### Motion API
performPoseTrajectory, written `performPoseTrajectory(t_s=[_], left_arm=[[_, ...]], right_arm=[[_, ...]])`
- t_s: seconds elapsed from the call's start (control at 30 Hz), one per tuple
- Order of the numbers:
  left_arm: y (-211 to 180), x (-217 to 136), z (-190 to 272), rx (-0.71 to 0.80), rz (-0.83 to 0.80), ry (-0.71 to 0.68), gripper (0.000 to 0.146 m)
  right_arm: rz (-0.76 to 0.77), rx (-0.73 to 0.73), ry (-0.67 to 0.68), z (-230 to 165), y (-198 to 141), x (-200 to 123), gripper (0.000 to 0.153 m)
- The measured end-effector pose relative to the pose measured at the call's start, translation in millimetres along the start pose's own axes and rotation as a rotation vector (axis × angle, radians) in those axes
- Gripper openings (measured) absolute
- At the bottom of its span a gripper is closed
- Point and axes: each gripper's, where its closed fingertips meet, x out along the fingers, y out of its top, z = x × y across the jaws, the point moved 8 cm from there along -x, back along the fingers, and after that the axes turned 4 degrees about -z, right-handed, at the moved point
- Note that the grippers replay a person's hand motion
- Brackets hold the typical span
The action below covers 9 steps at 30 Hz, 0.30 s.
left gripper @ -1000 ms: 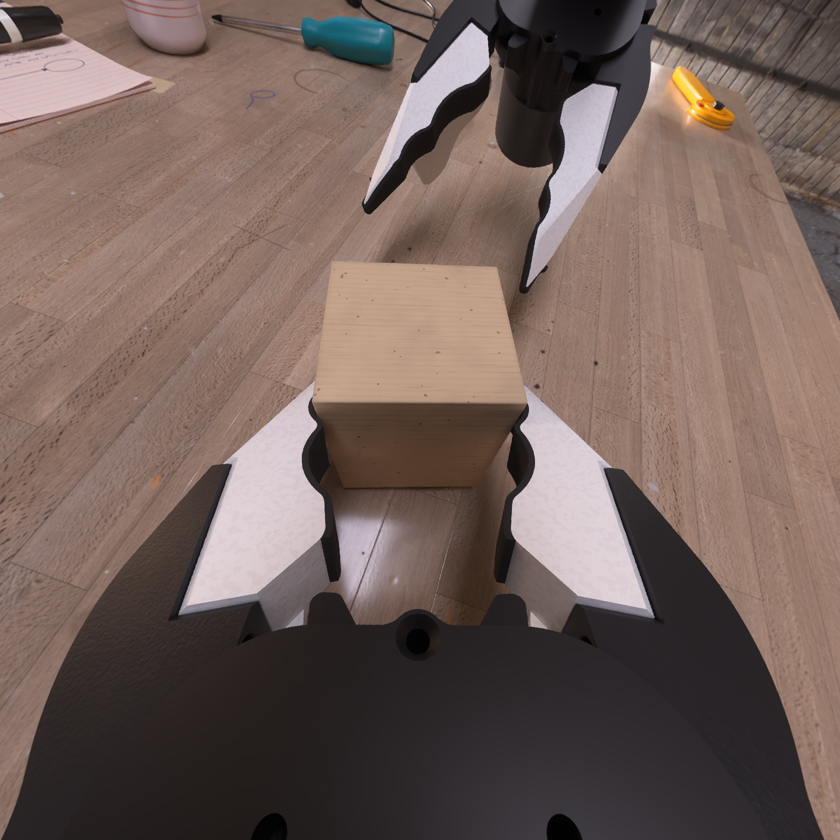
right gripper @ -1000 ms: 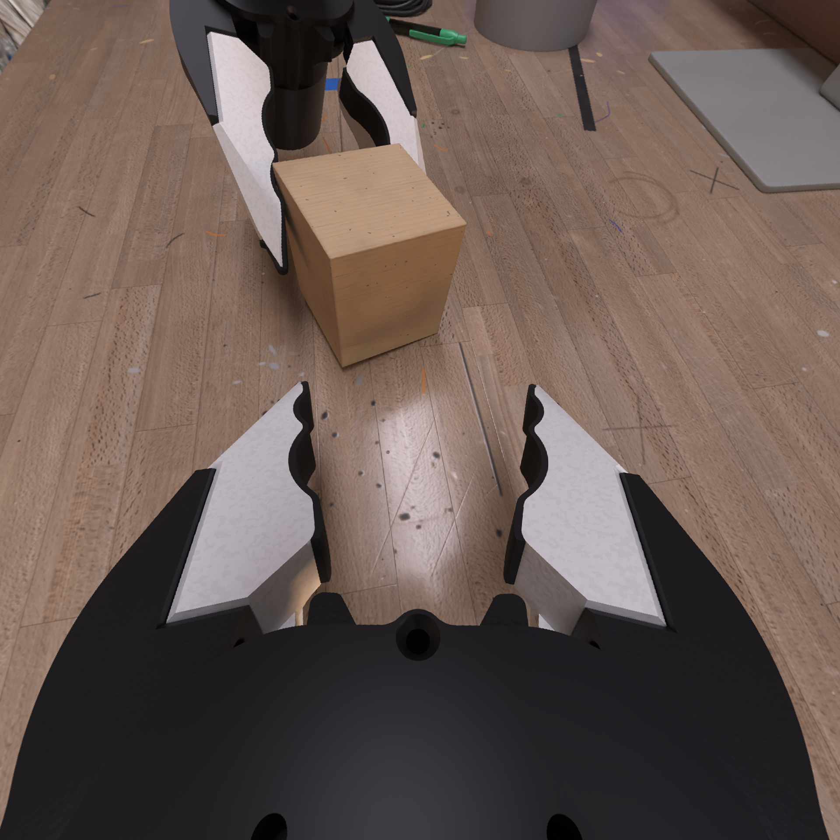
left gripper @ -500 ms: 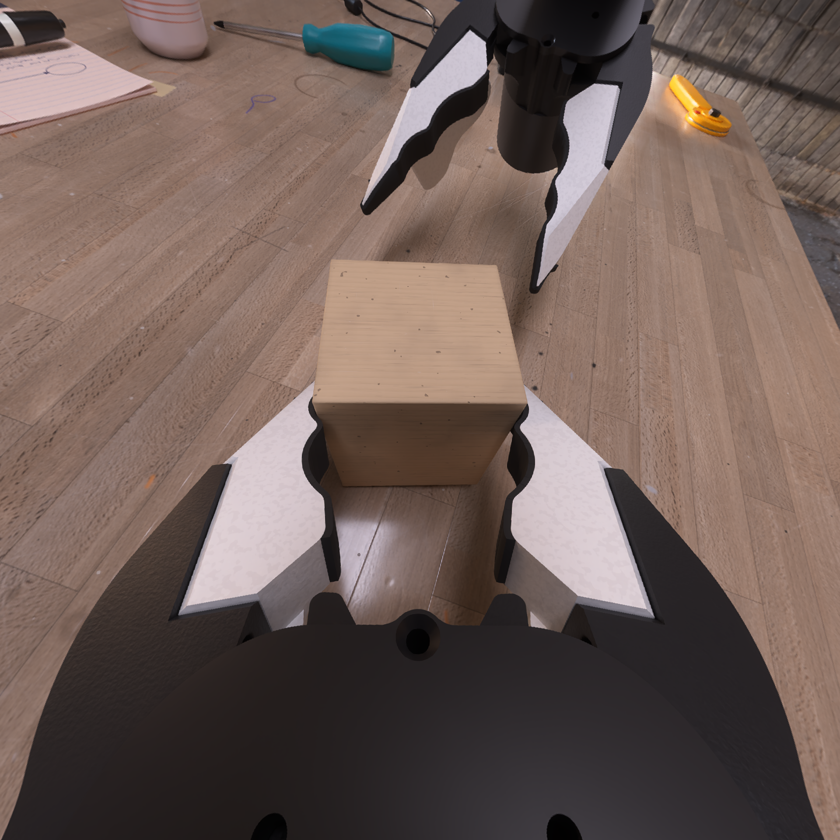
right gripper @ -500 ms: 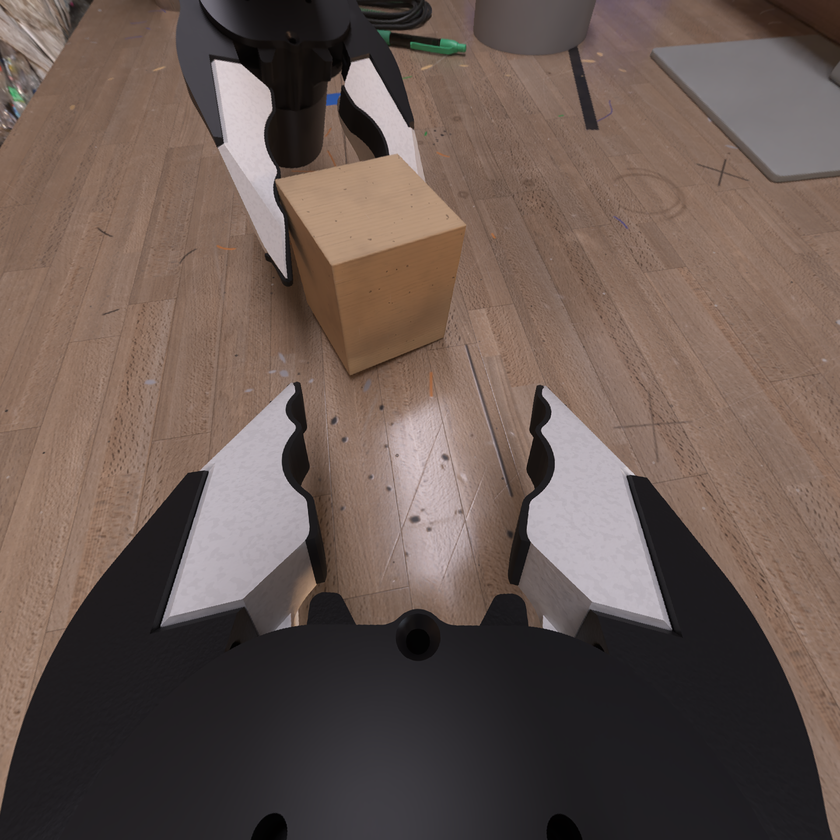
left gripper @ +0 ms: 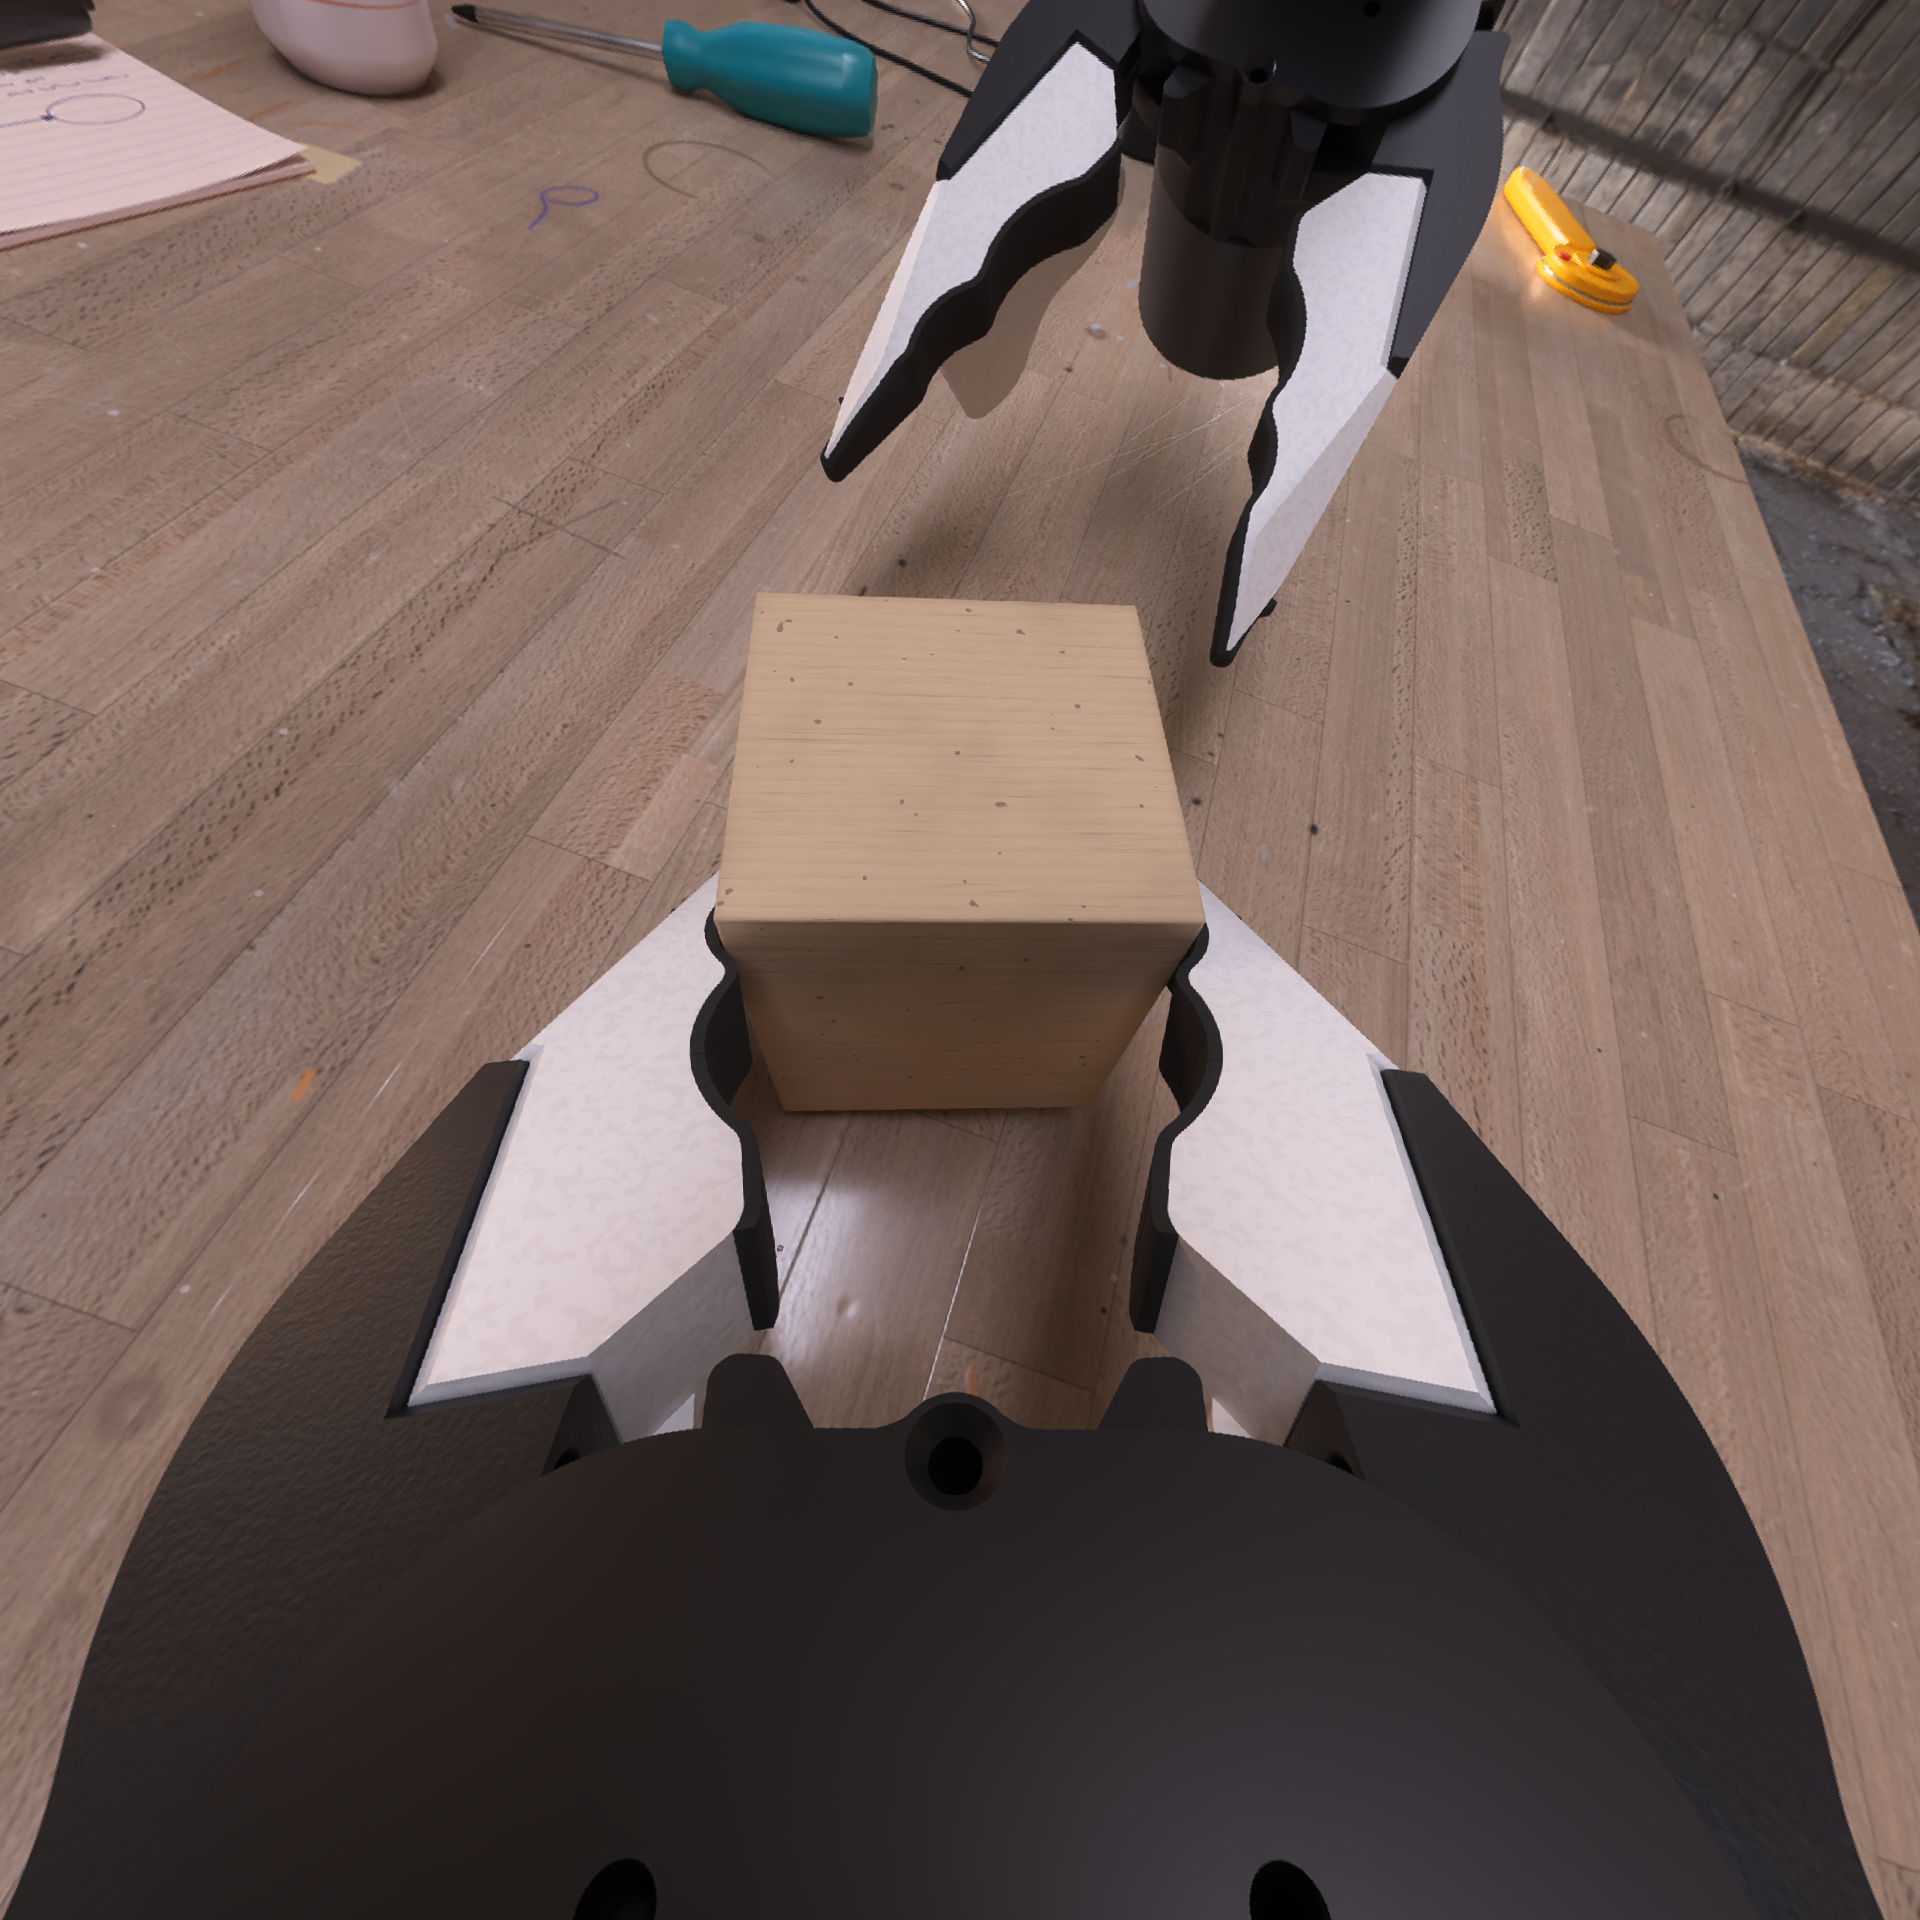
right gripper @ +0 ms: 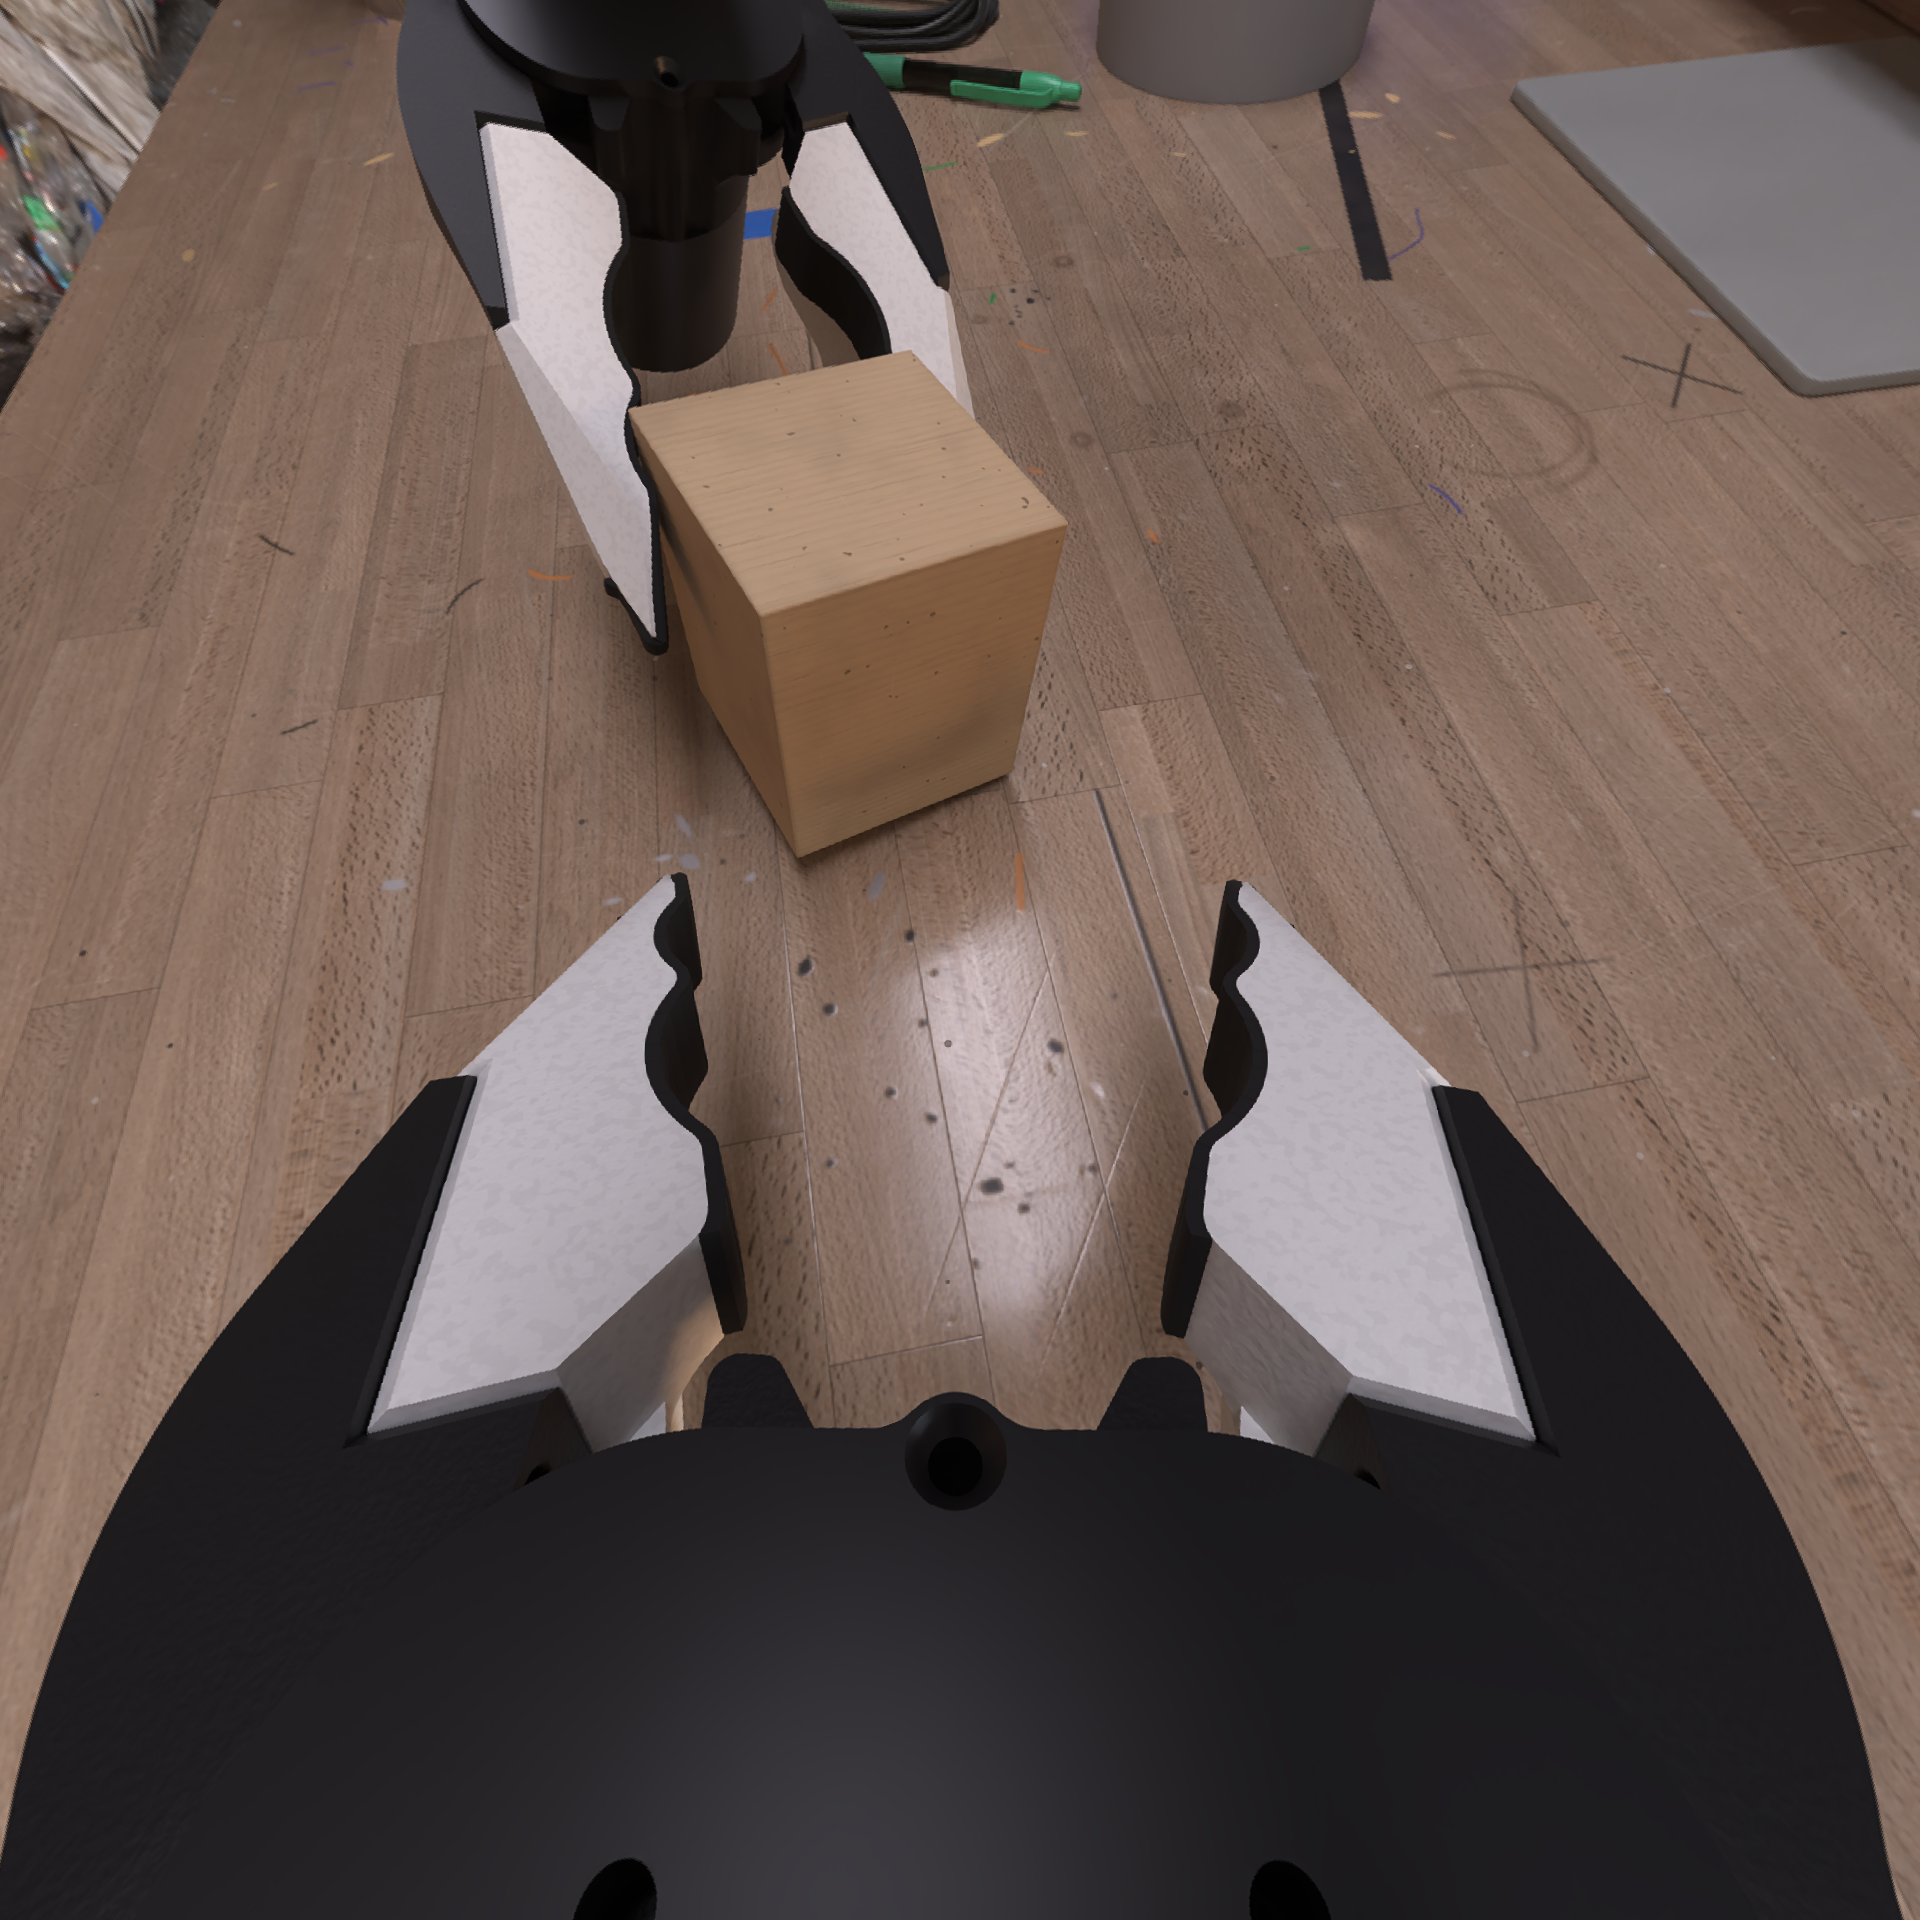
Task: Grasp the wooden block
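Note:
The wooden block [left gripper: 956, 790], a pale cube, stands on the wooden table [left gripper: 416, 623]. My left gripper [left gripper: 958, 925] is shut on its near end, with one finger pressed against each side. In the right wrist view the block [right gripper: 862, 582] shows with a left finger [right gripper: 582, 436] flat on its left face; the other finger is partly hidden behind it. My right gripper [right gripper: 954, 894] is open and empty, facing the block from the opposite side with a short gap to it. In the left wrist view the right gripper [left gripper: 1029, 561] hangs just beyond the block, tips pointing down.
A teal screwdriver [left gripper: 769, 78], a pale cup [left gripper: 348, 42] and a pink pad [left gripper: 104, 156] lie far left. A yellow knife [left gripper: 1569, 249] lies near the table's right edge. A green marker [right gripper: 977, 83], a grey pot [right gripper: 1236, 42] and a grey mat [right gripper: 1766, 197] lie behind the left gripper.
My right gripper has opened a little wider and shifted slightly. The left gripper and the block have not moved.

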Motion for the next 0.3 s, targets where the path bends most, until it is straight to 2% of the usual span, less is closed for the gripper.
performPoseTrajectory(t_s=[0.3], left_arm=[[1.1,-2.5,2.5,-0.098,-0.017,-0.059,0.081]], right_arm=[[0.015,0.080,0.041,-3.5,3.9,-2.3,0.100]])
